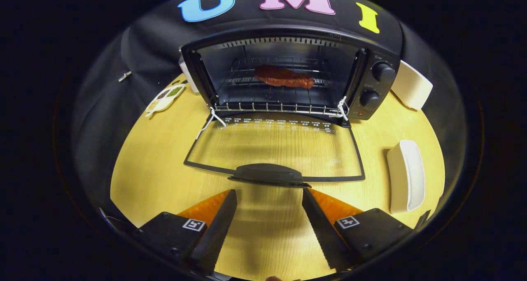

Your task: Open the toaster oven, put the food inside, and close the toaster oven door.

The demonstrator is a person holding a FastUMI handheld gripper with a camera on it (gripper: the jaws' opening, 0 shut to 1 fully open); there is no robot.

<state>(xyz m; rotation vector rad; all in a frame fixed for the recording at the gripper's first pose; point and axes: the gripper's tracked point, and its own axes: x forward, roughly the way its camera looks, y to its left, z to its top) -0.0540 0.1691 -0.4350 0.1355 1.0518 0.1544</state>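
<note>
On the wooden table, to the left of the toaster oven, lies a small leaf-shaped dish with green and pale fillings, too small to identify. Just beyond that, touching the oven's left wall, peeks a white object, mostly hidden behind the casing. Inside the toaster oven, on the wire rack, rests the food, a reddish-brown slab lying lengthwise toward the back of the cavity. In front of the oven, folded fully down and flat, spreads the glass door, wood grain showing through the pane, with its dark handle at the near edge. Just short of that handle sits the gripper, fingers spread wide apart, holding nothing, bare table between them; fingertips near the handle's two ends, contact hard to judge. Food well beyond the fingers, past the whole door. On the oven's right panel sit two knobs, markings unreadable. To the right of the oven leans a white rectangular container, partly hidden behind the oven's corner. Nearer, right of the door, stands a white oblong dish, contents not visible.
</note>
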